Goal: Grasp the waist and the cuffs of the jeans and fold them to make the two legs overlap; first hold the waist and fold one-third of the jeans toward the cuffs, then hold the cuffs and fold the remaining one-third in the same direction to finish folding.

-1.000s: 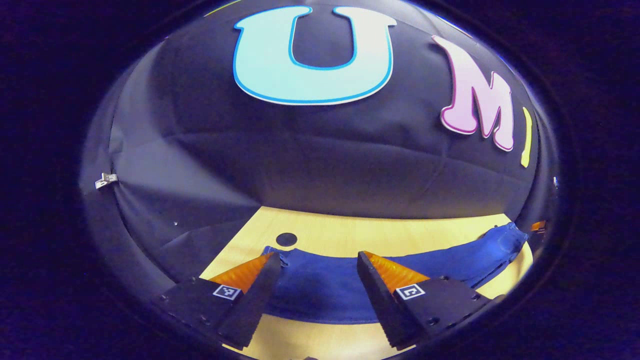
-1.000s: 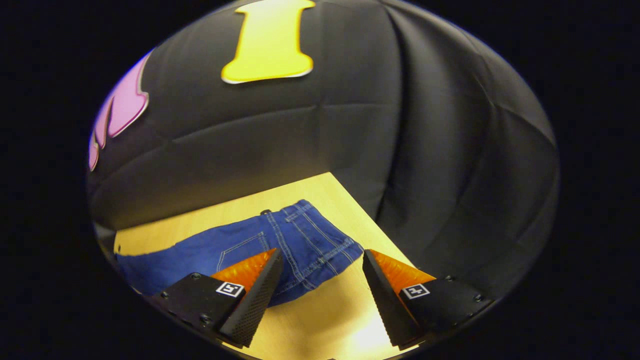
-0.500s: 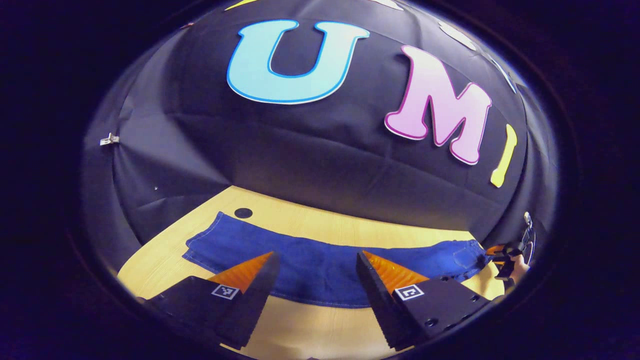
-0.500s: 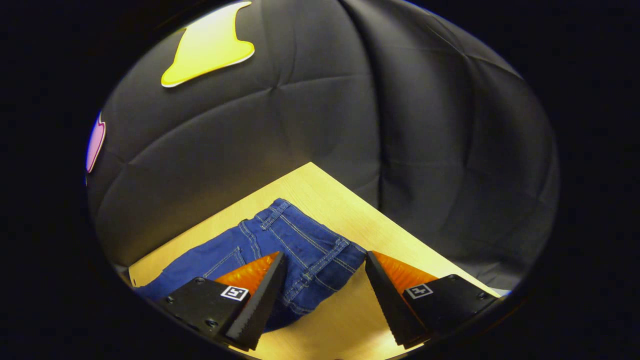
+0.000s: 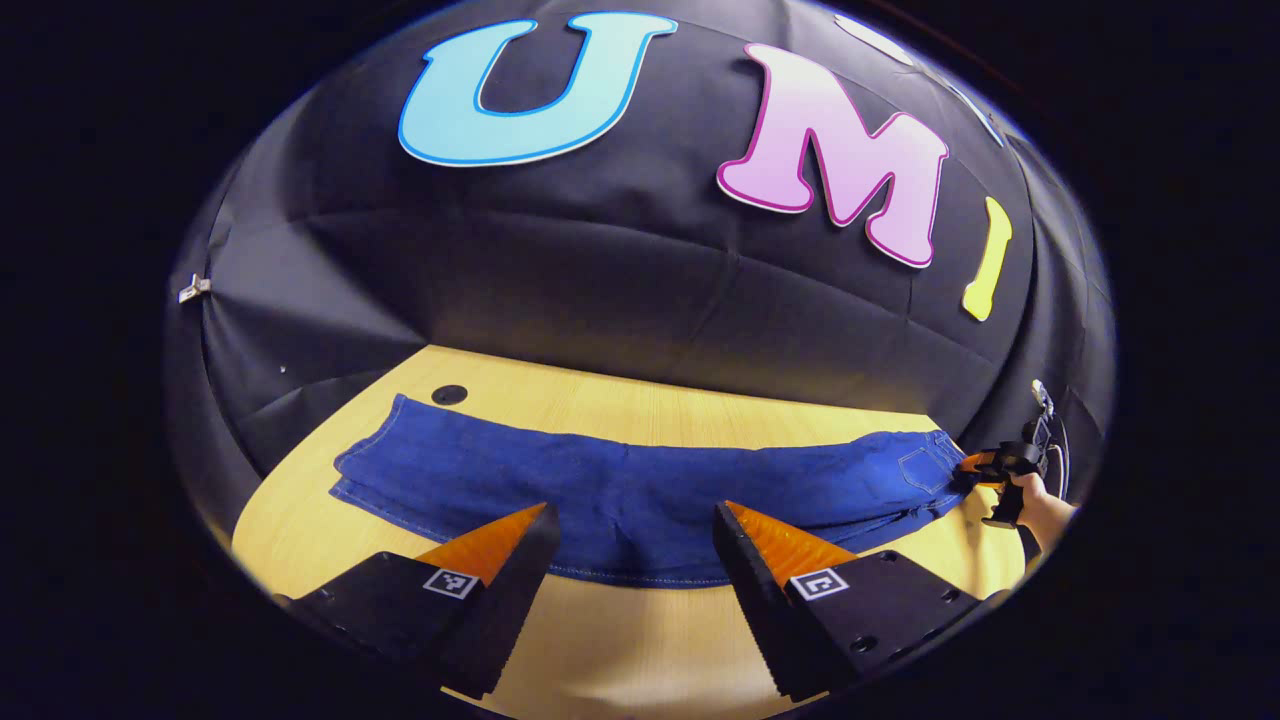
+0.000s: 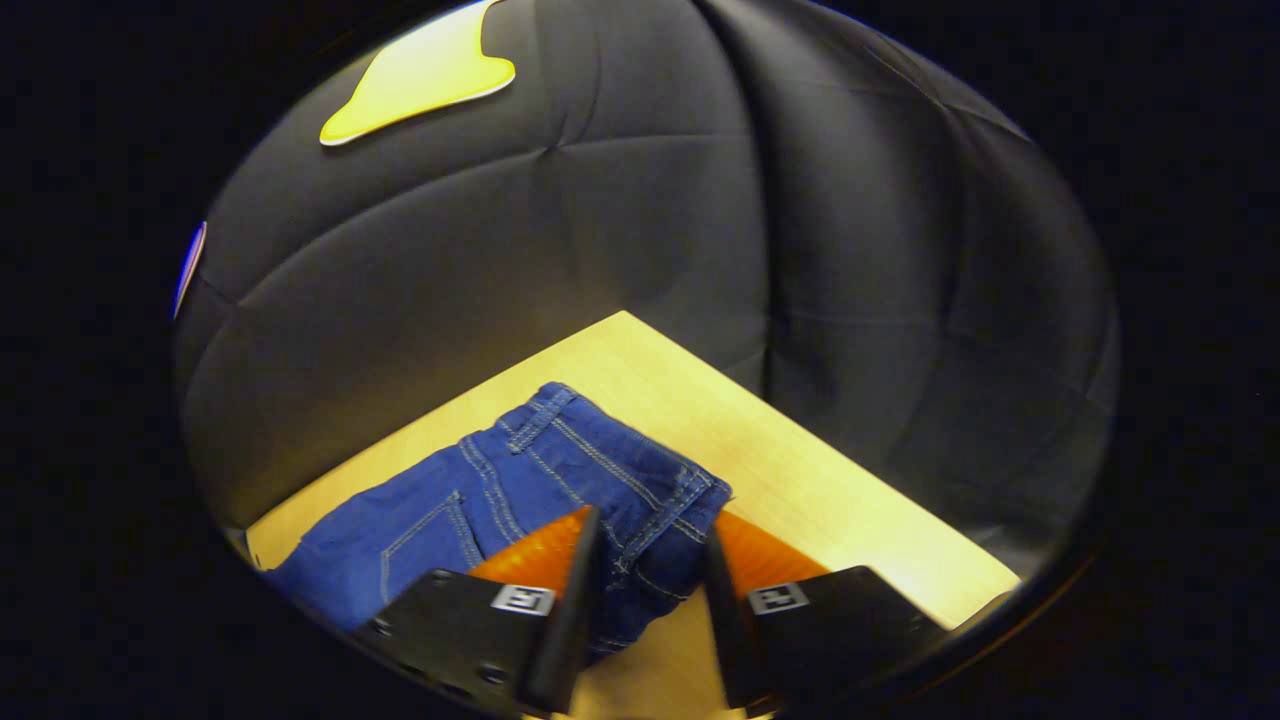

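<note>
Item: jeans (image 5: 640, 490), laid flat and long across the tabletop (image 5: 620, 640), legs seemingly already overlapped. In the left gripper view the cuffs (image 5: 365, 470) lie toward 9 o'clock and the waist (image 6: 610, 470) toward 3 o'clock.

Item: right hand-held gripper (image 6: 645, 590). In its own view the fingers are drawn close about the near waist corner; whether both press the denim we cannot tell. In the left gripper view it sits at the waist end at 3 o'clock, with a hand (image 5: 1040, 505) behind it.

Item: left hand-held gripper (image 5: 630, 560). Fingers spread wide, nothing between them, above the near hem at mid-leg.

Step in hand, as we judge it: securing the waist for the first one-third fold toward the cuffs.

Handling notes: we catch both denim layers at the waistband, not the top layer alone. We bring the left hand-held gripper to the other waist corner, lift both corners level, and carry them over so the side seams stay aligned.
</note>
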`<state>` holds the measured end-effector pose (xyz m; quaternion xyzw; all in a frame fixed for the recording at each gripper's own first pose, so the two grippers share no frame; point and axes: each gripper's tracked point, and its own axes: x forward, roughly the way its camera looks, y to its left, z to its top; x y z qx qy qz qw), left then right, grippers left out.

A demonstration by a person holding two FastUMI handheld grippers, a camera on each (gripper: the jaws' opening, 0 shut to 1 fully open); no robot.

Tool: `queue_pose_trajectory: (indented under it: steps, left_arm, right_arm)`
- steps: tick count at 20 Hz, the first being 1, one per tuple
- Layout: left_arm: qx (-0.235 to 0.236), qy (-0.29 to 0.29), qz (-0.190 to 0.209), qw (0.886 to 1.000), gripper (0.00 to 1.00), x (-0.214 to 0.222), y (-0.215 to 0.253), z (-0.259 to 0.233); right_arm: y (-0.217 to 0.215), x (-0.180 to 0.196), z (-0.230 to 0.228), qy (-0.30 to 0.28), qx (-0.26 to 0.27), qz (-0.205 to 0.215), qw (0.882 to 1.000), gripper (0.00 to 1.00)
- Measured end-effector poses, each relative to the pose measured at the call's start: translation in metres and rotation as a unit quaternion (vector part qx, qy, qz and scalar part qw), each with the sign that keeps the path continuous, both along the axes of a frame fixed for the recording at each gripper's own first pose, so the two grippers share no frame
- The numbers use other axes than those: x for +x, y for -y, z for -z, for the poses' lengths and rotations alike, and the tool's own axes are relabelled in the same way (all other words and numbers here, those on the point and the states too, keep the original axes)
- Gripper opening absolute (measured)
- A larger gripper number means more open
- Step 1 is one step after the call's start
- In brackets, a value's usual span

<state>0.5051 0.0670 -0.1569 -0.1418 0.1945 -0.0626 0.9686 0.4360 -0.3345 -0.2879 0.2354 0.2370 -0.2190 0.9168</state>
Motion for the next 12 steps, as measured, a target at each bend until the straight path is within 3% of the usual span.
queue_pose_trajectory:
  steps: [2,4,6,7,8,12]
  left_arm:
    - [-0.003,-0.006,0.001,1.000,0.97,-0.003,0.003,0.005]
    - [-0.002,-0.012,0.002,1.000,0.97,-0.009,0.004,0.010]
    - [0.004,-0.014,0.003,1.000,0.97,-0.009,0.003,0.014]
    - [0.006,-0.014,0.003,1.000,0.97,-0.009,0.003,0.017]
    - [0.006,-0.013,0.003,1.000,0.97,-0.011,0.001,0.016]
    - [-0.009,-0.015,0.001,1.000,0.97,-0.017,-0.001,0.021]
  right_arm:
    - [0.000,0.004,-0.002,0.012,-0.013,-0.012,1.000,0.28]
    - [-0.005,0.003,-0.016,0.028,-0.045,-0.036,0.998,0.18]
    - [-0.008,-0.001,-0.049,0.061,-0.077,-0.059,0.993,0.18]
    - [-0.012,-0.003,-0.072,0.080,-0.087,-0.067,0.991,0.10]
    - [-0.019,-0.005,-0.095,0.104,-0.093,-0.073,0.988,0.18]
    - [-0.036,-0.035,-0.141,0.189,-0.137,-0.127,0.964,0.17]
